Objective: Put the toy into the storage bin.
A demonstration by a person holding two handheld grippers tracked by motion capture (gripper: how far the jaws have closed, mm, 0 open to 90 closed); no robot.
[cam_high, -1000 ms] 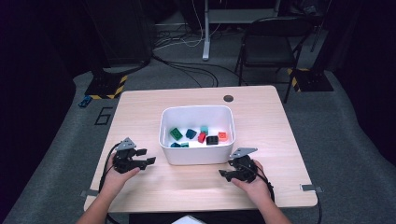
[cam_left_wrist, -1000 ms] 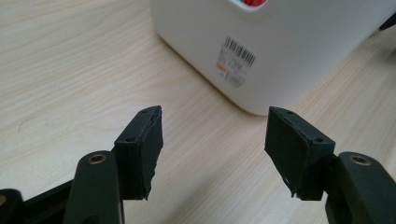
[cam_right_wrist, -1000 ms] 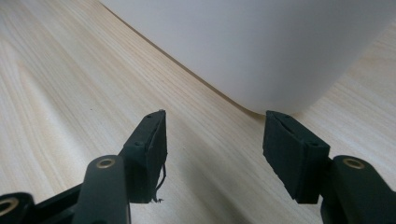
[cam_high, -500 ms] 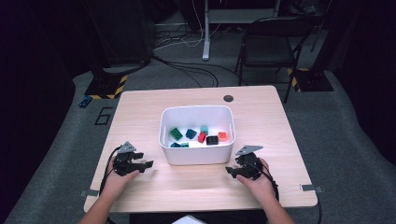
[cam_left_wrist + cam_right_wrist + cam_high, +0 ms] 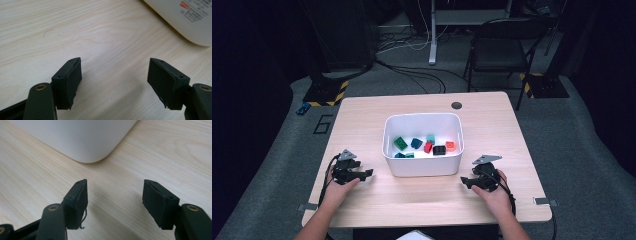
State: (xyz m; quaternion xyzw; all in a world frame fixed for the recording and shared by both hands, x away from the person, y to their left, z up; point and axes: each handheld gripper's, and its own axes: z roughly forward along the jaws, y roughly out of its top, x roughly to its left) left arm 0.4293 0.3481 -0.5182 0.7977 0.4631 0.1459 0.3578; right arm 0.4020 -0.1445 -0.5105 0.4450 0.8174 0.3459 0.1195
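A white bin (image 5: 422, 165) stands mid-table with several small coloured blocks (image 5: 427, 146) inside. My left gripper (image 5: 368, 173) rests low on the table to the bin's left, pointing toward it; its jaws have just been opening and nothing lies between them (image 5: 114, 81). The bin's corner (image 5: 190, 22) shows at the upper right of the left gripper view. My right gripper (image 5: 464, 183) sits on the table near the bin's front right corner, its jaws have also just been opening, with bare wood between them (image 5: 115, 203). The bin's rounded corner (image 5: 82, 140) is just ahead of it.
The wooden table (image 5: 422, 200) has bare surface along its front edge and at both sides of the bin. A dark round grommet (image 5: 456, 105) sits at the table's far edge. A chair (image 5: 497, 50) and cables lie on the floor beyond.
Both hands have slid a little outward and toward the table's front edge, away from the bin. Both grippers' jaws stand wider apart than before.
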